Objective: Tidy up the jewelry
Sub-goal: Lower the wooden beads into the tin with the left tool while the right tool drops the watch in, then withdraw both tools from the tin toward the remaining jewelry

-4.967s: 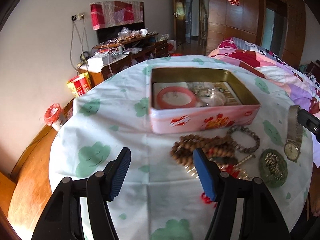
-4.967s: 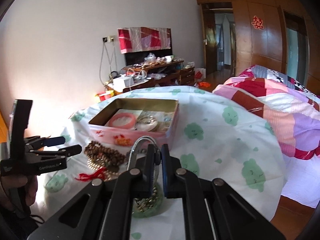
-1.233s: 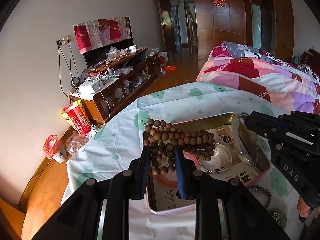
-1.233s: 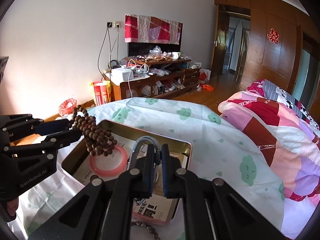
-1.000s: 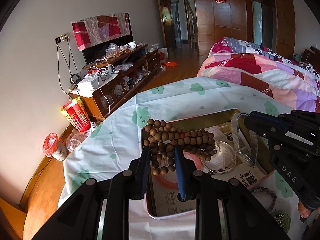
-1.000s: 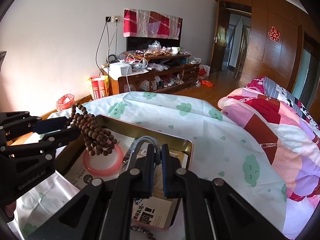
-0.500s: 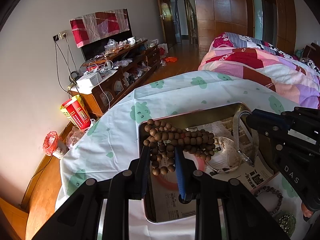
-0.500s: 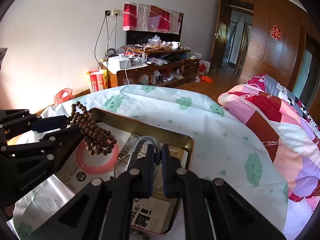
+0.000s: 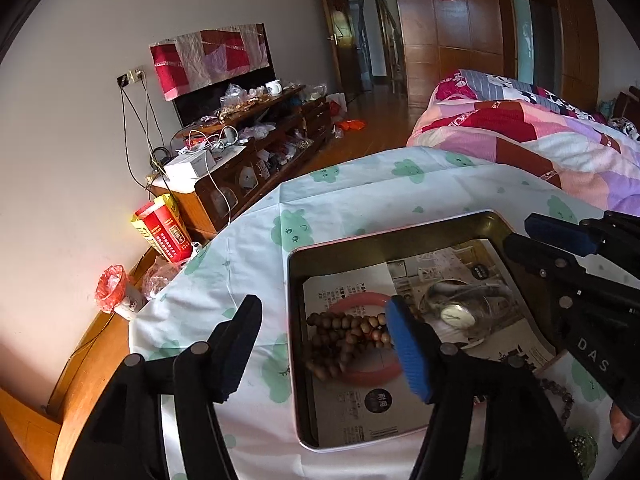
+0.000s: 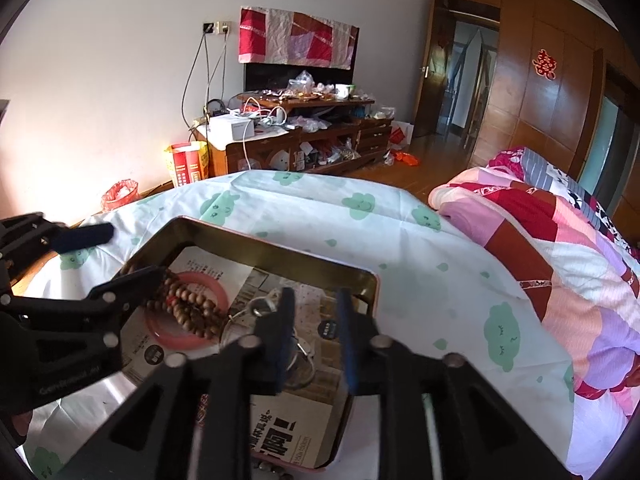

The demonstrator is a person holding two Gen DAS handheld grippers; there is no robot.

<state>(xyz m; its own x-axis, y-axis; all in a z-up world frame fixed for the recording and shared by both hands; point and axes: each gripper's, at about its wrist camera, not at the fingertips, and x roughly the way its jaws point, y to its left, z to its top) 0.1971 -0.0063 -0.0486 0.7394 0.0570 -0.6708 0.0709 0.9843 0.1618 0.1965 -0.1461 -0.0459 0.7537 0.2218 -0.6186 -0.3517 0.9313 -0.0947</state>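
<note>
A counter [image 9: 360, 200] covered with a cloud-print cloth carries an open tin [image 9: 384, 240], lined with printed paper. Left tool [image 9: 324, 344]: jaws opening, wide apart, nothing between the pads. The wooden bead string [image 9: 344, 332] lies in the tin across a pink bangle [image 10: 218, 292]. Right tool [image 10: 314, 328]: jaws opening, a small gap, no item gripped. A wristwatch [image 9: 456, 314] rests in the tin beside the beads. More bracelets [image 9: 560, 396] lie on the cloth outside the tin.
</note>
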